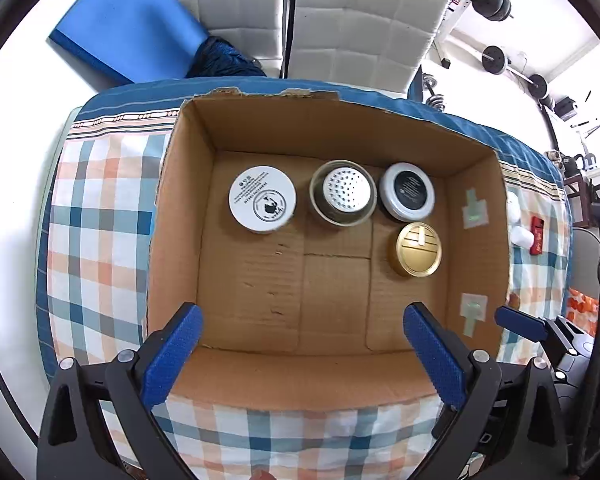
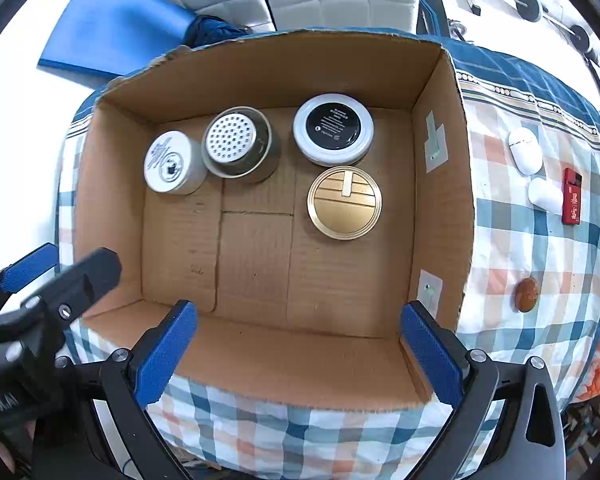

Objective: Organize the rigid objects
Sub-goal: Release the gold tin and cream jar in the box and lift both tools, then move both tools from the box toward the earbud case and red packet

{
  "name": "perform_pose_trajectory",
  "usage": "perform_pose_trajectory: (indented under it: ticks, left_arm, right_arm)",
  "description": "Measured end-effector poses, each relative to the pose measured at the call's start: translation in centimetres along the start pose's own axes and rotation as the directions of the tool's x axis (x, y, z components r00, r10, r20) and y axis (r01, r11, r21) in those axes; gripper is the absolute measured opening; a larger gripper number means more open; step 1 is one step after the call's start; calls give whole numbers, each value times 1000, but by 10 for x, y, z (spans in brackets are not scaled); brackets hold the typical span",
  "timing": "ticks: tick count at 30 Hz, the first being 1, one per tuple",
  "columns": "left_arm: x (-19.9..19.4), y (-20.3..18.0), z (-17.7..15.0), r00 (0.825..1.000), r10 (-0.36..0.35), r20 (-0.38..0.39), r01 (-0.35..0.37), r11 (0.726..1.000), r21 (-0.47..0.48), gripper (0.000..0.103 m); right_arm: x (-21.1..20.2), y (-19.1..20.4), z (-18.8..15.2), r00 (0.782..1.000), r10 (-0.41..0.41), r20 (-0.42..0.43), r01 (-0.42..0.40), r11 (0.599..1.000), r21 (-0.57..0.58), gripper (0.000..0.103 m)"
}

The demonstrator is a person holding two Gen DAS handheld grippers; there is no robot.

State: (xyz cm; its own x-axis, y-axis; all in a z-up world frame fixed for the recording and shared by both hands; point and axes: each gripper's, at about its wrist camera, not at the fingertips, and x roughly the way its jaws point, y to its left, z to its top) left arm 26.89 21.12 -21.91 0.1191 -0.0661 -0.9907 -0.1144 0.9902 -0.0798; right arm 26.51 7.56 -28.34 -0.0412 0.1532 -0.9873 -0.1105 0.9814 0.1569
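Checked bedding [image 2: 512, 248] carries the cardboard box [image 2: 440, 92] with four round tins at its far side, so the empty right gripper [image 2: 298, 344], fingers apart like the left gripper [image 1: 302, 344], should probably reach right for the white earbud case [image 2: 525, 149].
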Motion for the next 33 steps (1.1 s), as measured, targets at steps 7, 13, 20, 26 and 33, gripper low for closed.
perform_pose_trajectory:
  ticks: [7,13,20,26,33]
  left_arm:
    - [-23,-38,-12,999,-4,42,3,999,33,103]
    - [-35,-112,-7,997,-33,70,27,995,98,103]
    - [-11,-224,17,996,-75,38,67,982,177,103]
    - [45,-297,48,999,-36,-18,39,974,224,103]
    - [127,-335,85,992,1,-125,26,976,215,103]
  right_arm:
    - [-36,-27,-12,1000,5,29,-5,1000,-7,103]
    - [-68,-94,-14,998,-25,61,22,999,40,103]
    - [-95,-218,7,985,-139,103,118,976,185,103]
    - [-75,-326,34,983,-171,69,141,939,314,100]
    - [-19,-398,67,998,-65,-2,60,910,409,76]
